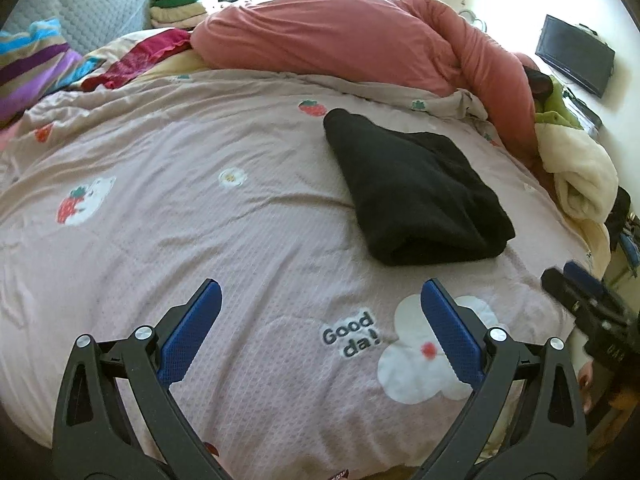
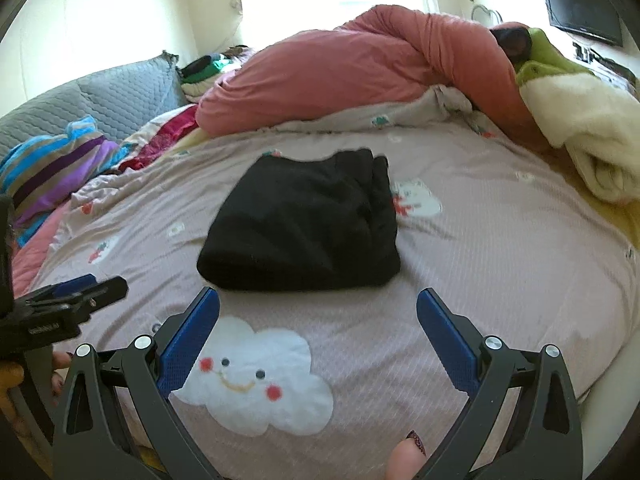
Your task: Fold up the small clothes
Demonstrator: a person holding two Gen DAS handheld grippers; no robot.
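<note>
A black garment (image 1: pixel 412 188) lies folded into a thick bundle on the pink patterned bedspread (image 1: pixel 200 220). In the left wrist view it sits ahead and to the right of my left gripper (image 1: pixel 320 292), which is open and holds nothing. In the right wrist view the same black garment (image 2: pixel 304 224) lies just beyond my right gripper (image 2: pixel 318 300), also open and holding nothing. The right gripper shows at the right edge of the left wrist view, and the left gripper at the left edge of the right wrist view.
A bunched red-pink duvet (image 1: pixel 352 36) lies across the far side of the bed. A cream blanket (image 2: pixel 584 128) is heaped at the right. A striped pillow (image 1: pixel 32 64) and grey headboard (image 1: pixel 88 8) are at the left. A dark screen (image 1: pixel 574 54) hangs on the wall.
</note>
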